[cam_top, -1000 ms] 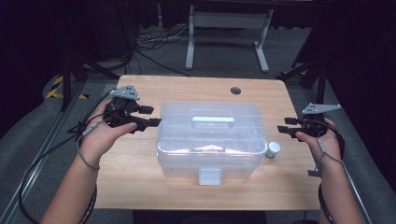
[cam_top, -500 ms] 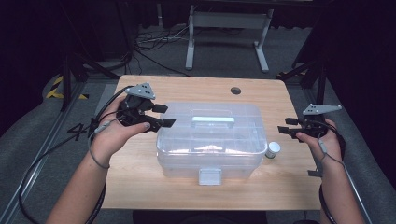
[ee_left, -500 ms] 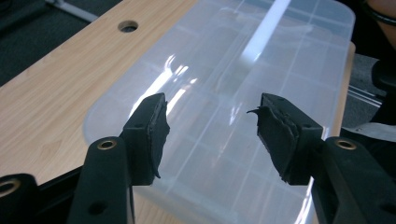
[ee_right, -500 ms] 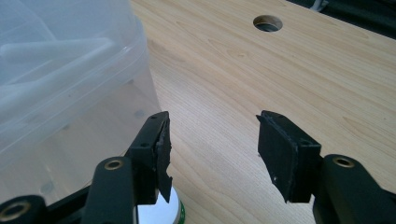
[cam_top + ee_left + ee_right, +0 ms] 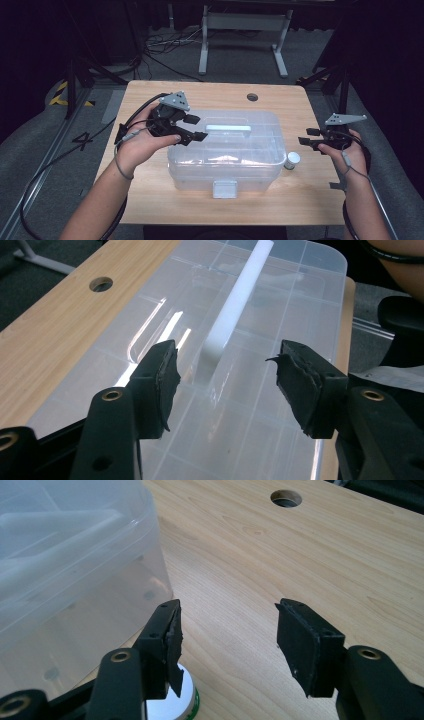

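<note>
**A:** Where is the box, and which way does it run?

**B:** The clear plastic storage box [image 5: 227,150] sits mid-table, lid shut. Its long axis runs left to right, and so does the white handle [image 5: 228,128] on the lid. The latch [image 5: 224,188] faces your near edge.

**A:** And my grippers?

**B:** Your left gripper [image 5: 194,128] hovers over the lid's left end, jaws spread and empty, lined up with the handle's end. Your right gripper [image 5: 306,137] hangs released beside the box's right side.

**A:** What might go wrong?

**B:** I'd judge the smooth lid could skid if you press off-centre. Also, a small white-capped jar [image 5: 292,160] stands just right of the box, under your right gripper; a sideways shove could topple it.
</note>
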The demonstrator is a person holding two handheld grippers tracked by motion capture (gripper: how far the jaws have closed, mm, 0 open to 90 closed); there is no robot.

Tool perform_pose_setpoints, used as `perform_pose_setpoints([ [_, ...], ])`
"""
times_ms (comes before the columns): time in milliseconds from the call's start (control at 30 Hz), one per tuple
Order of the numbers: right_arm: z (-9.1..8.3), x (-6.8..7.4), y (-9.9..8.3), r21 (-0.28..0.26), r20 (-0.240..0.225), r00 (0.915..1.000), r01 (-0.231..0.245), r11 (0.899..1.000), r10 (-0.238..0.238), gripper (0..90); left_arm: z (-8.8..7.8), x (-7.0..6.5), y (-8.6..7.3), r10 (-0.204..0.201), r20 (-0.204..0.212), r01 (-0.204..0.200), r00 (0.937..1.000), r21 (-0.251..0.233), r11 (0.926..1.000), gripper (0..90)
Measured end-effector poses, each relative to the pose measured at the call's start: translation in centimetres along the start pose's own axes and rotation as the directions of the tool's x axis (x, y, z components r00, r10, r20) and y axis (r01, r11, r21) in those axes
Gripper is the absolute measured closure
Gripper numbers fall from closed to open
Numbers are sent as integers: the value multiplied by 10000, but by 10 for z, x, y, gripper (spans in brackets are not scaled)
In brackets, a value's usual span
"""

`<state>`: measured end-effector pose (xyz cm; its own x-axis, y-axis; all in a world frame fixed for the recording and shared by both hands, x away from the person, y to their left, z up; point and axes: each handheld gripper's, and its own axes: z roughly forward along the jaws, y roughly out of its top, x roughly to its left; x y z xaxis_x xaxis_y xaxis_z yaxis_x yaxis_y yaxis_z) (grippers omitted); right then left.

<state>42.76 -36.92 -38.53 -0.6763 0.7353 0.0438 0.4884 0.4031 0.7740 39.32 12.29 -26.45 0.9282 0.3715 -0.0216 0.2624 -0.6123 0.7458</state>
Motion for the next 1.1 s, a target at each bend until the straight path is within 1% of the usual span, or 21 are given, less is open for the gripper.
perform_pose_setpoints([
  [33, 0, 0, 0, 0, 0, 10000, 0, 10000, 0, 442, 0, 0, 0, 0, 0, 0, 10000, 0, 10000, 423],
  [67, -1, 1, 0, -73, -185, 9998, -113, 9999, 112, 438, 2, -1, 1, 73, -100, -73, 9999, -1, 10000, 422],
  [100, -1, 1, 0, -73, -185, 9998, -113, 9999, 112, 438, 3, -1, 3, 117, -91, -117, 9999, 1, 9999, 422],
  [133, -2, 2, 0, -234, -318, 9994, -160, 9996, 153, 433, 7, 0, 5, 122, -2, -122, 9999, -17, 9999, 419],
  [233, -4, 3, 1, -281, -257, 9997, -47, 9996, 40, 431, 14, 0, 8, 235, 32, -235, 9997, 129, 9996, 419],
  [300, -5, 4, 1, -306, -269, 9996, -16, 9995, 7, 430, 18, 0, 10, 245, 149, -247, 9996, 152, 9996, 419],
  [400, -6, 4, -1, -234, -238, 9997, -67, 9997, 61, 429, 25, 3, 12, 181, 261, -186, 9995, 189, 9996, 419],
  [567, -5, 4, -2, -169, -202, 9998, -18, 9999, 15, 426, 34, 5, 15, 116, 448, -124, 9989, 184, 9998, 419],
  [700, -5, 5, -3, -160, -225, 9997, -62, 9999, 58, 424, 45, 5, 18, 173, 527, -196, 9985, 437, 9989, 419],
  [800, -5, 4, -4, -125, -218, 9998, -42, 9999, 39, 421, 54, 5, 18, 140, 665, -173, 9977, 486, 9987, 419],
  [867, -4, 4, -4, -115, -213, 9998, -56, 9999, 53, 421, 57, 5, 18, 129, 684, -166, 9976, 539, 9984, 419],
  [933, -4, 5, -4, -68, -212, 9998, -42, 10000, 40, 421, 62, 5, 18, 159, 548, -191, 9984, 591, 9981, 419],
  [1100, -3, 5, -4, -64, -203, 9998, -14, 10000, 13, 421, 69, 6, 17, 162, 542, -192, 9984, 552, 9983, 432],
])
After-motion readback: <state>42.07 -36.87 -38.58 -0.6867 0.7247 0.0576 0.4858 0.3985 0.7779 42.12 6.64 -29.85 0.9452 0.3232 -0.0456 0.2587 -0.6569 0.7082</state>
